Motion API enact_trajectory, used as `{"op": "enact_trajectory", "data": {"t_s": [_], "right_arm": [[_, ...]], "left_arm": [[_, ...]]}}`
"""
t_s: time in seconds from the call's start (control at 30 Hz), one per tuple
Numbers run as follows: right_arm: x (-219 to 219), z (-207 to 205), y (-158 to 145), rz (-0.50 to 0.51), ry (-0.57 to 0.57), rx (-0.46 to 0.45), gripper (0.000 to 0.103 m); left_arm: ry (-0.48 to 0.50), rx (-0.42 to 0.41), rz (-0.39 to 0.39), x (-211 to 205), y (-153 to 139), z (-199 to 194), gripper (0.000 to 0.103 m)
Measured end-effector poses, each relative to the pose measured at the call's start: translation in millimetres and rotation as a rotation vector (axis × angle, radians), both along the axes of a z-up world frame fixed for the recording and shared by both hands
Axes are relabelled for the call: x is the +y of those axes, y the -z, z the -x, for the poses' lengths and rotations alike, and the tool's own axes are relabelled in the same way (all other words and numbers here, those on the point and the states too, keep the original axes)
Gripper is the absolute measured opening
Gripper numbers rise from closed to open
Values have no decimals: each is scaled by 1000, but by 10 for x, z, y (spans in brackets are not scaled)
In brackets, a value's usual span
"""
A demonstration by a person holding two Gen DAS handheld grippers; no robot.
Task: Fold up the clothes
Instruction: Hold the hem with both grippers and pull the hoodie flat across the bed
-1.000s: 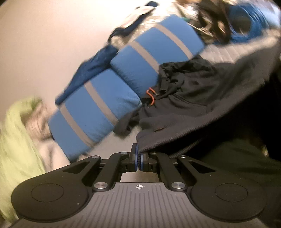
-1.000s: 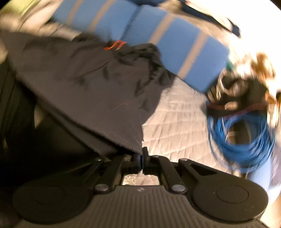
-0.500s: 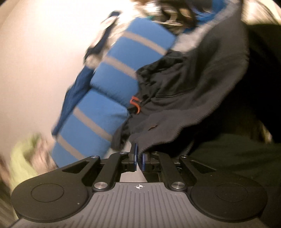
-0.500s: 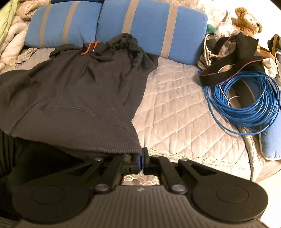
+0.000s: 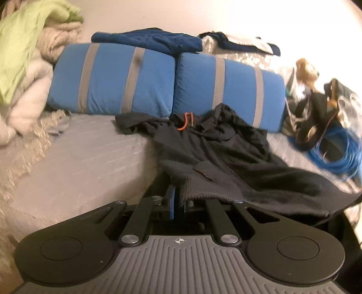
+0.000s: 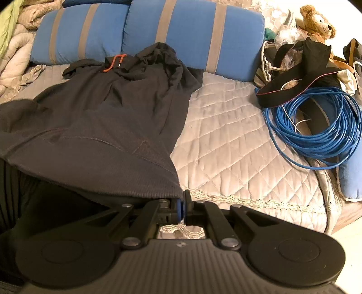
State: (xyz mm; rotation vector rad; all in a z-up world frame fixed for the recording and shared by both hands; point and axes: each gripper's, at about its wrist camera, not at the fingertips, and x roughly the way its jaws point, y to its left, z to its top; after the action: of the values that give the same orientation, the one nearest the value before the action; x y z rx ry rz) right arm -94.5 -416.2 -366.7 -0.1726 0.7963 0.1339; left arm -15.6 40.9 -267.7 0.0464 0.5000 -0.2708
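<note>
A: Hoodie (image 6: 95, 117), dark grey, orange drawcord at neck — where's it lie?

B: On bed (image 6: 226, 140), quilted grey cover. Hood end rests vs. two blue pillows (image 6: 181, 29) w/ grey stripes; ribbed hem end hangs off bed's near edge, lifted at both corners.

A: Left gripper (image 5: 178, 201)?

B: Jaws clamped on hem's left corner; rib fabric bunched betw. the blue pads.

A: Right gripper (image 6: 182, 203)?

B: Jaws together on hem's right corner, cloth pinched at the tips; hem runs away to the left from there.

A: Other items?

B: Blue cable coil (image 6: 316, 126) on bed, right of hoodie, well apart. Black strap item (image 6: 301, 74) touching the coil's far side. Teddy bear (image 6: 316, 20) at far right, by pillow end. Navy garment (image 5: 149, 40) atop the pillows. Green and cream blankets (image 5: 25, 56) heaped at far left.
</note>
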Motion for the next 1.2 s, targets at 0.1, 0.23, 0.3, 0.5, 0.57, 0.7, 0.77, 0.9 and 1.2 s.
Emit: {"op": "enact_trajectory", "data": {"t_s": [0.1, 0.23, 0.3, 0.5, 0.57, 0.7, 0.77, 0.9, 1.2], "right_arm": [[-11, 21, -92, -5, -5, -29, 2], [5, 25, -204, -26, -12, -54, 2], [15, 32, -244, -44, -17, -57, 2], [21, 106, -389, -102, -24, -61, 2], [37, 152, -438, -112, -27, -64, 2], [81, 209, -451, -122, -44, -46, 2], [86, 209, -374, -123, -43, -22, 2], [107, 205, -215, -122, -44, 23, 2], [160, 224, -65, -107, -55, 51, 2]], "left_arm": [[13, -91, -193, -126, -91, 64, 4], [50, -256, -560, -393, -146, 216, 4], [60, -315, -716, -491, -118, 260, 4], [95, -344, -912, -531, -18, 321, 4], [105, -324, -919, -505, -13, 332, 4], [127, -262, -907, -394, 30, 350, 4], [147, -239, -919, -362, 88, 363, 4], [190, -192, -936, -338, 267, 360, 4], [181, -134, -801, -222, 392, 319, 7]]}}
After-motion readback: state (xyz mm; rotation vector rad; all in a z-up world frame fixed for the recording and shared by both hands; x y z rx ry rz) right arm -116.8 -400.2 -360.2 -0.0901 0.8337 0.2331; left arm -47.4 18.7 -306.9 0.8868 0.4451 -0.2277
